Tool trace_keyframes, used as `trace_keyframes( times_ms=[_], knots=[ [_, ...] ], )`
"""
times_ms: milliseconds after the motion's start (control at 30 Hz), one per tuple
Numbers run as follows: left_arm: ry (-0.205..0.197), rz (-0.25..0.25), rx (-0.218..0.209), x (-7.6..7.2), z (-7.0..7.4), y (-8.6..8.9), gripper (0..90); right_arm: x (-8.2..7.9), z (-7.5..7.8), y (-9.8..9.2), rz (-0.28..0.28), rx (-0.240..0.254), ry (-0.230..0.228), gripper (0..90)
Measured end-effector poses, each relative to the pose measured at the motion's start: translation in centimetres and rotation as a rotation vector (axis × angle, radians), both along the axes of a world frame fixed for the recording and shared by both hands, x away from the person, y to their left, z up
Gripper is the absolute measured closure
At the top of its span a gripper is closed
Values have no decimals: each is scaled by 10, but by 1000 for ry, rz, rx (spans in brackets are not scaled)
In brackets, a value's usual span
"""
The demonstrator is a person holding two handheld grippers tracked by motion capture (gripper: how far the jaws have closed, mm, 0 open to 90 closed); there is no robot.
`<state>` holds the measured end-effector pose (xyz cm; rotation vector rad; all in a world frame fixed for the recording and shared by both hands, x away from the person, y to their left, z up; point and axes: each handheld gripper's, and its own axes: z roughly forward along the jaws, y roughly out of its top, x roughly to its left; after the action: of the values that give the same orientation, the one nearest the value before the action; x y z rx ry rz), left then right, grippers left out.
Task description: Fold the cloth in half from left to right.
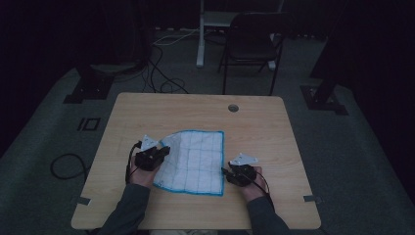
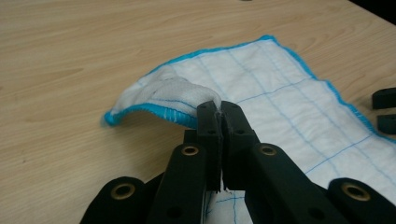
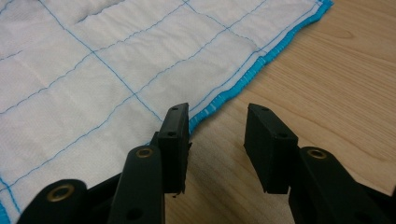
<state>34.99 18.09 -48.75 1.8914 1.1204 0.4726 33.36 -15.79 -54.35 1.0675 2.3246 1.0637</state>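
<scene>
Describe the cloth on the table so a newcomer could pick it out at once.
On the light wooden table, look between the person's two hands near the front edge. The cloth lies there: white, quilted with thin blue grid lines and a bright blue hem. Its left corner is pinched and lifted by the left gripper, while the right gripper waits open at its right edge.

My left gripper (image 2: 218, 109) pinches a lifted, puckered edge of the white cloth (image 1: 195, 161) with blue grid lines and blue hem, its rest lying flat, its hem beside my right gripper (image 3: 217, 123).
</scene>
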Motion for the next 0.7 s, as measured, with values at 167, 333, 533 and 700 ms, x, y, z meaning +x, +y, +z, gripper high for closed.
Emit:
trace_keyframes(
  times_ms=[167, 333, 533, 700],
  knots=[
    [5, -32, 7, 1, 5, -8, 883, 0, 0, 0, 0, 2, 0, 602],
    [1, -51, 2, 2, 9, -15, 883, 0, 1, -1, -2, 3, 0, 601],
    [-2, -80, 0, 2, 13, -23, 883, 0, 1, -2, -4, 4, -1, 599],
    [-4, -97, -4, 2, 15, -31, 883, 0, 1, -2, -4, 3, -1, 596]
  ],
)
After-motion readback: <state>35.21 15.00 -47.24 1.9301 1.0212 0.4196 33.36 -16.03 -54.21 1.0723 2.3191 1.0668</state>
